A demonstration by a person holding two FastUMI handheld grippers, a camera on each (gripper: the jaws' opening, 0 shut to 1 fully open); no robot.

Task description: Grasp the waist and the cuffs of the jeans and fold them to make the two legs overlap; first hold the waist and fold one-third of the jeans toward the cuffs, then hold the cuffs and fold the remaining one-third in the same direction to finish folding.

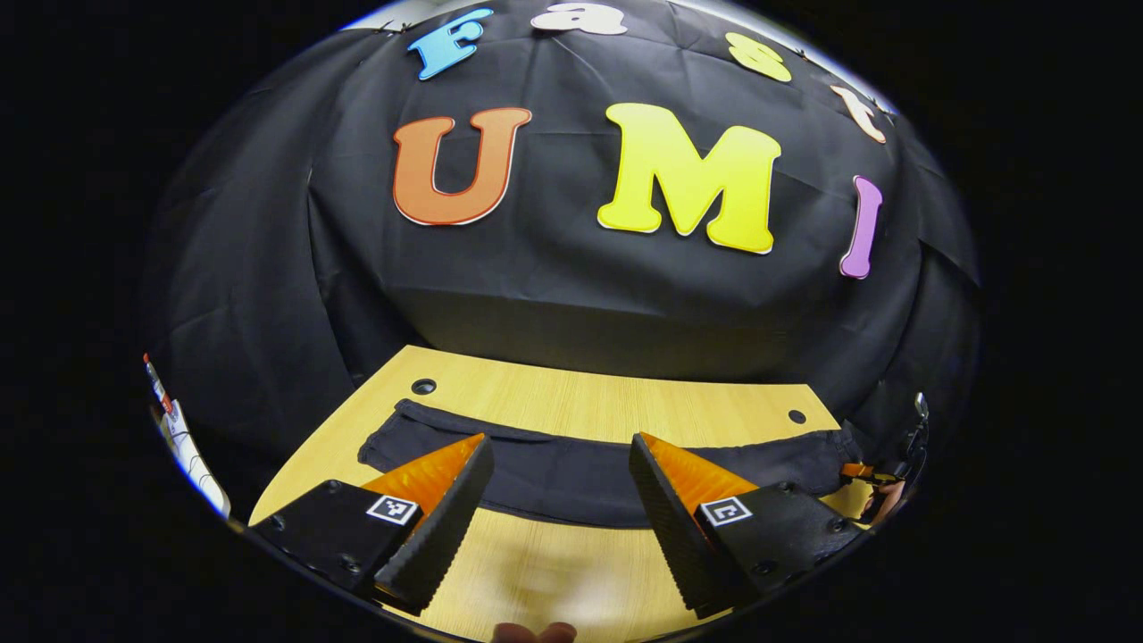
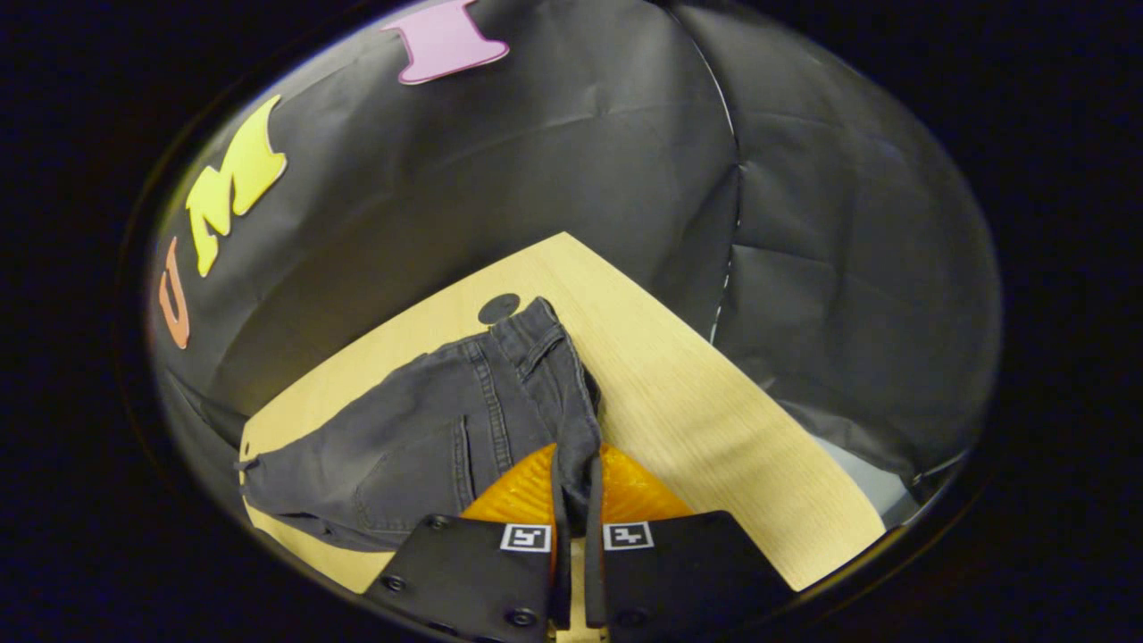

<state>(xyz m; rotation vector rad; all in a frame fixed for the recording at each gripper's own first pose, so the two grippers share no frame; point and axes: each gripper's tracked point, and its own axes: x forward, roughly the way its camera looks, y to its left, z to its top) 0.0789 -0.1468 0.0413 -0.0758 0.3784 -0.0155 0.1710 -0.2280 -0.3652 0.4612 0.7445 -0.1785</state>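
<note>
Dark jeans flat along wooden table, left gripper spread wide above near edge, right gripper clenched on waist, pockets visible in right gripper view

left tool: fingers spread wide, empty | right tool: fingers pinched together, gripping
</note>
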